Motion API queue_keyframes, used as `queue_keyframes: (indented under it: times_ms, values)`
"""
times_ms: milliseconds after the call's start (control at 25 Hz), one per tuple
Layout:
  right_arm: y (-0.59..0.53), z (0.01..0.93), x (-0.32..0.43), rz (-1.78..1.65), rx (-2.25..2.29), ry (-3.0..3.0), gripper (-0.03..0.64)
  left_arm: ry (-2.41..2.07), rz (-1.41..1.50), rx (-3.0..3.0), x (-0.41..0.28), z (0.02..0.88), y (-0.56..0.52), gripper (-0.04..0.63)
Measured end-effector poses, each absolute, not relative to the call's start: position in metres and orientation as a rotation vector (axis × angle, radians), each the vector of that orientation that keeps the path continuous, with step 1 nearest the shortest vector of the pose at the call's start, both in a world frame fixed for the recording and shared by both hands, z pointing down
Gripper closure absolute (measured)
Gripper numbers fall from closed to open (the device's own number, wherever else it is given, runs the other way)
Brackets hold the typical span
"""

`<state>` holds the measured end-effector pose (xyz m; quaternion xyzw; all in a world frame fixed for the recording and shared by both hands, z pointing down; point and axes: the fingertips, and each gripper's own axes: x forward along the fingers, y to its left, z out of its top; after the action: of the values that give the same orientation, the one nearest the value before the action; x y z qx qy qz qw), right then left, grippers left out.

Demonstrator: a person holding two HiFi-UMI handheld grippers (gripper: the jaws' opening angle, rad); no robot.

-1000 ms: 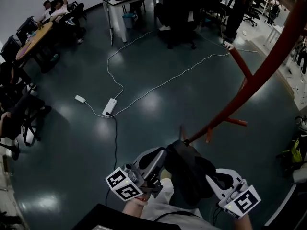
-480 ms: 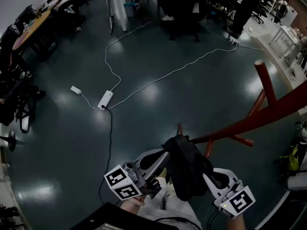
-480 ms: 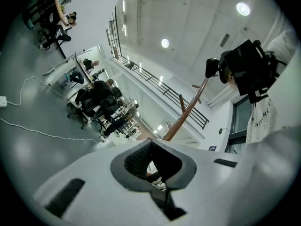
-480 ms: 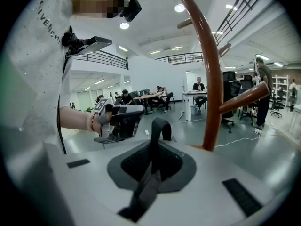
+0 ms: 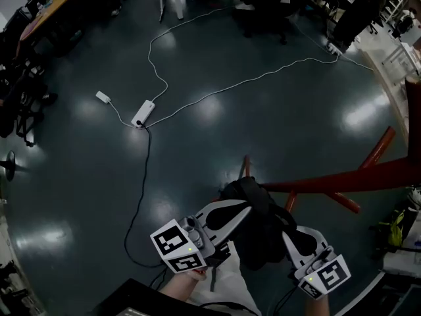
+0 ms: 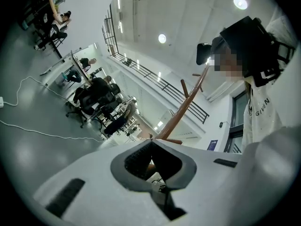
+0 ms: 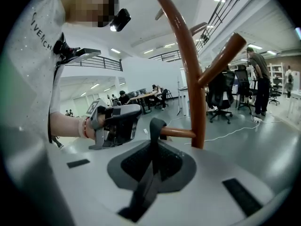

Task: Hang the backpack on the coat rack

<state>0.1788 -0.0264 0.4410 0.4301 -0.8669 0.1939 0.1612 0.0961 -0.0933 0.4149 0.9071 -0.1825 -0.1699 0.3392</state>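
Observation:
The black backpack hangs between my two grippers, right against the red coat rack. My left gripper holds its top from the left; in the left gripper view its jaws are closed with a dark strip between them. My right gripper holds it from the right. In the right gripper view, that gripper is shut on a black strap. The strap loops over a short rack peg. The left gripper shows just beyond the strap loop.
White cables and a power strip lie on the dark glossy floor. Desks and office chairs stand at the far side. A person stands by chairs. A yellow-green item sits at the right edge.
The head view has tilted down, so the rack's pole now lies low across the right. Both grippers keep hold of the backpack, whose top now sits at the peg.

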Motion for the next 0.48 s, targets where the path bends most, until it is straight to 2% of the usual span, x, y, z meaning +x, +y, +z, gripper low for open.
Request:
queue_keyframes:
  times_ms: [480]
  values:
    - [-0.046,0.466,0.196,0.442,1.306,-2.335,0.587,-0.52,-0.389,2.387,0.123,0.439,-0.082,0.588]
